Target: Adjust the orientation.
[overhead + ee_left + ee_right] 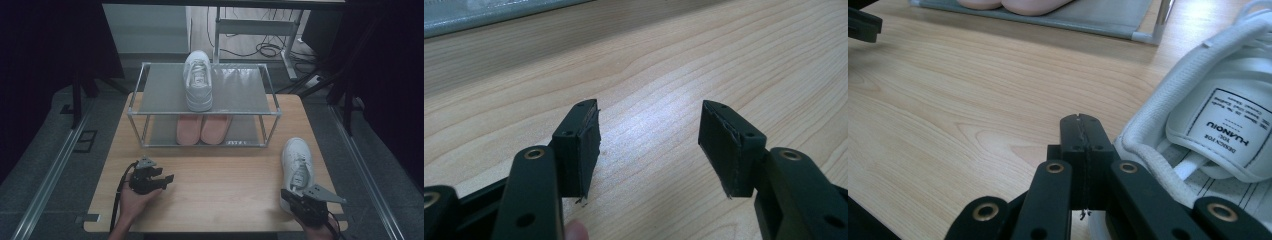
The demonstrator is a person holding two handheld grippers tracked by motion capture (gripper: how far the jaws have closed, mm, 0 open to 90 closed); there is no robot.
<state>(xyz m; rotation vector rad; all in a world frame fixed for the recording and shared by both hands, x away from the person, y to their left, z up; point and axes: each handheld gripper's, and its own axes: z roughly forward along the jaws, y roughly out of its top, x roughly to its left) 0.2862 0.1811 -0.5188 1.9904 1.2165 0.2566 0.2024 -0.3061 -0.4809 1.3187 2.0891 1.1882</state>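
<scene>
The right gripper (1082, 131) sits nearest, its black jaws pressed flat together with nothing between them, just beside the heel collar of a white lace-up sneaker (1218, 125) lying on the pale wooden counter (958, 100) at its right edge. The left gripper (649, 145) rests low over bare wood, jaws wide apart and empty. A second white sneaker (198, 80) stands on top of the grey metal-framed shoe rack (240, 85), with a pair of pink slippers (202, 129) on its lower shelf.

White sneaker (297, 165) upright on table's right edge, toe away, tongue label visible.
</scene>
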